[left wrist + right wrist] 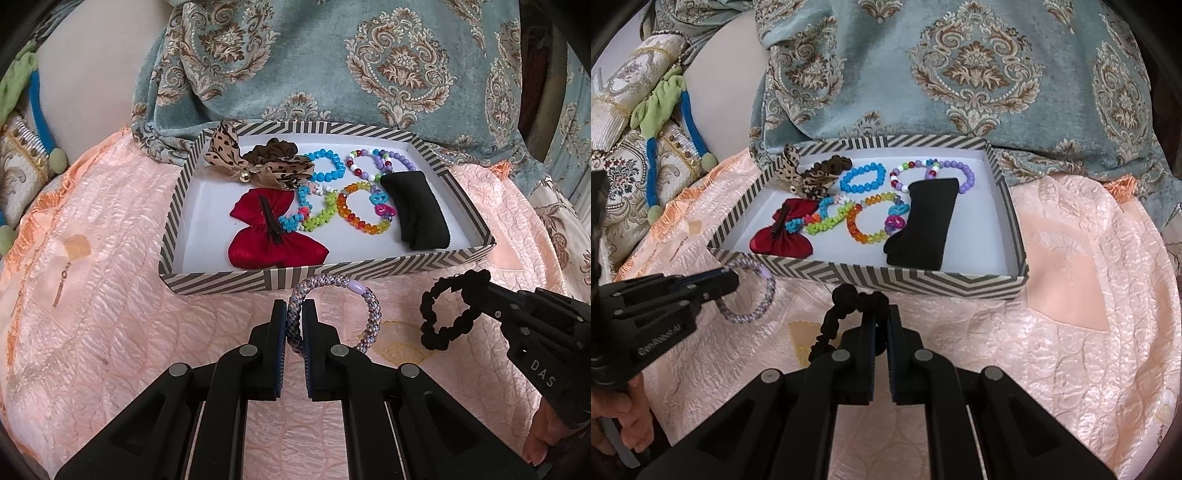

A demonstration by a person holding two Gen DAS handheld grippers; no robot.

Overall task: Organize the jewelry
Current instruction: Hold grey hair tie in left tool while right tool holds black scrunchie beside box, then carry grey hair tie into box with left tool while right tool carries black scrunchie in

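Note:
A striped shallow box (218,282) (923,282) lies on a pink bedspread. It holds a red bow (271,230), a leopard bow (236,157), a brown scrunchie (275,147), several bead bracelets (364,212) and a black cushion (415,208). My left gripper (294,314) is shut on a lilac braided hair tie (365,314), held just before the box's near wall; both show in the right wrist view (729,278) (764,299). My right gripper (881,317) is shut on a black scrunchie (827,325), also in the left wrist view (471,295) (443,317).
A blue patterned cushion (332,62) stands right behind the box. A green and blue fabric band (665,122) and embroidered pillows (620,166) lie at the far left. The pink bedspread (1089,295) spreads around the box.

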